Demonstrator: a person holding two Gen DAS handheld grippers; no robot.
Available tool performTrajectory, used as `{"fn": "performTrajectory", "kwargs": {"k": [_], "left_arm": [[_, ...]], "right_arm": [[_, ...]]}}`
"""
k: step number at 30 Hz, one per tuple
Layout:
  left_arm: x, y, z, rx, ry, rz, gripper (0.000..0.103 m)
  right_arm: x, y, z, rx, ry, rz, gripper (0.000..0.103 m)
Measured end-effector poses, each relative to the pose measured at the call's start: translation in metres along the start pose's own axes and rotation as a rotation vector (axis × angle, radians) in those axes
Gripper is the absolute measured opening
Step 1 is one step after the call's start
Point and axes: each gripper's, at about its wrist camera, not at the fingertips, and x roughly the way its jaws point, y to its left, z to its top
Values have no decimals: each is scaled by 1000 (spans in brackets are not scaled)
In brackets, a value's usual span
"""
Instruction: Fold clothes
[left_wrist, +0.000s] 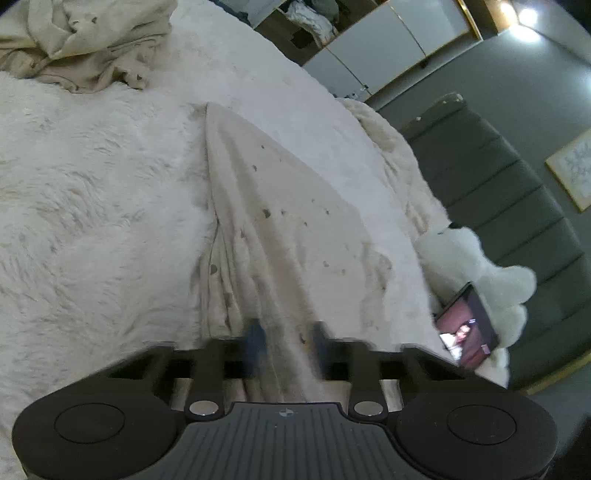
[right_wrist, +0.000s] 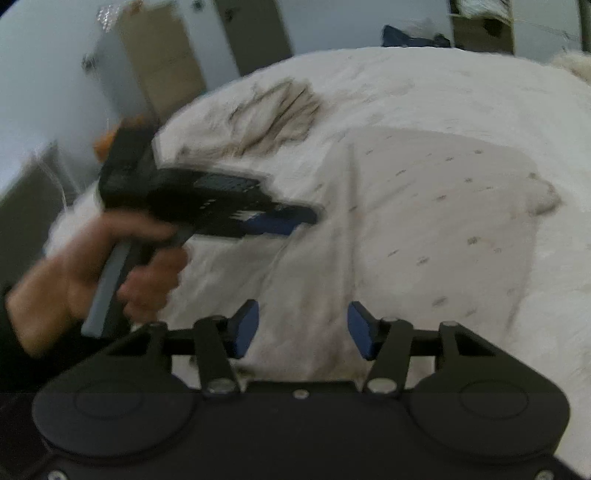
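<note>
Cream spotted garment (left_wrist: 280, 206) flat on fluffy bed (left_wrist: 92, 206) – long axis runs straight away from left gripper (left_wrist: 286, 341), pinching its near edge; right gripper (right_wrist: 301, 328) spread, empty, just above near cloth – left nearer

No readable text in either view.
We find no words, brand names or numbers. The only mark is a small round emblem (left_wrist: 283, 412) on the ribbed grey body of the left gripper (left_wrist: 284, 343), with no lettering we can read; the phone screen (left_wrist: 466, 330) shows a picture too blurred to read.
</note>
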Motion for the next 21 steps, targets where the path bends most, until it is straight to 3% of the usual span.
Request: {"fn": "performTrajectory", "kwargs": {"k": [2,4,7,8,12,13,14,15,17,21], "left_arm": [[-7,3,0,-8,-31,-43,2],[-19,9,3,-42,-72,-114,1],[-44,24,10,-137,-145,-213,1],[-48,30,11,-157,-154,-218,1],[-38,53,4,-228,-66,-125,3],[-33,57,2,-256,-41,-121,5],[-27,62,1,-283,-16,-118,15],[-25,64,0,-297,-3,-123,21],[-26,60,-1,-289,-6,-155,36],[-22,45,-2,-237,35,-227,39]], "right_arm": [[12,24,-1,-105,17,-64,11],[13,40,-8,-177,15,-143,8],[-9,68,-6,-272,-85,-227,7],[-15,76,-6,-301,-110,-246,7],[14,94,-19,-393,4,-245,21],[20,98,-23,-415,29,-245,25],[17,99,-26,-431,19,-244,27],[13,99,-29,-448,9,-244,30],[7,100,-36,-480,-11,-242,47],[-32,75,-37,-451,-86,-207,49]]}}
